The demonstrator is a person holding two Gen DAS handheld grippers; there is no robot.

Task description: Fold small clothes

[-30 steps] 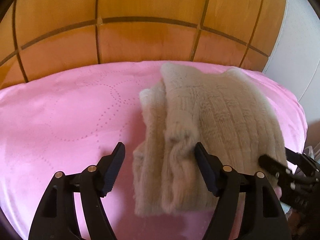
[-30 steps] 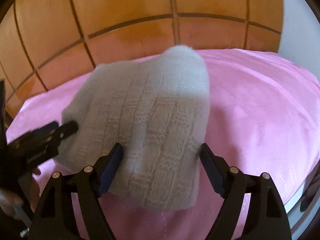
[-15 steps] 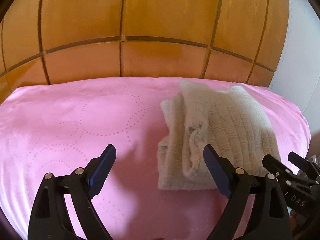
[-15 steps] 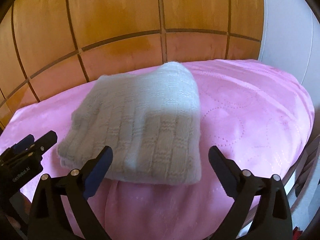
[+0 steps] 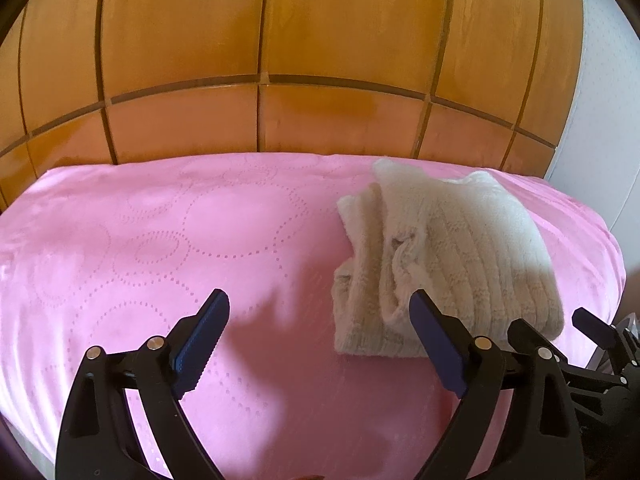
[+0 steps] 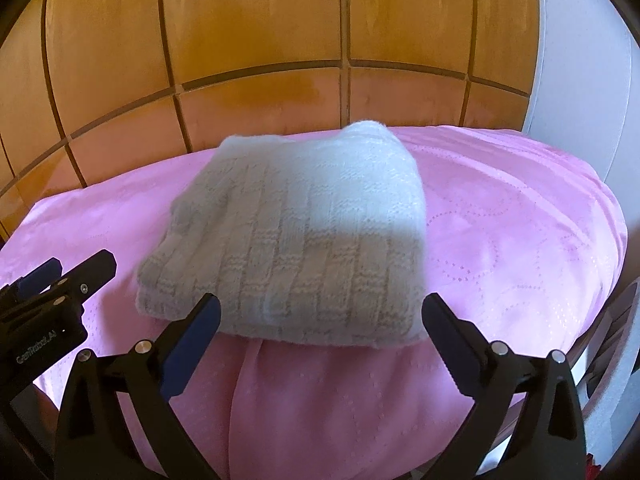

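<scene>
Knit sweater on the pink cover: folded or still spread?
Folded. The knit sweater lies as a compact block on the pink cover; stacked layers show along its left edge. Both tongs are open, clear of it.

The folded sweater [image 5: 448,264] is thick wool, fuzzy and bumpy with knitted ribs. It lies on a pink cloth [image 5: 180,240], which is smooth and a bit shiny, with tiny dotted rings pressed in. Behind the cloth the wooden wall [image 5: 320,40] is orange, smooth and glossy. The left gripper [image 5: 316,340] and right gripper [image 6: 320,332] are matt black plastic with small shiny metal pins.
</scene>
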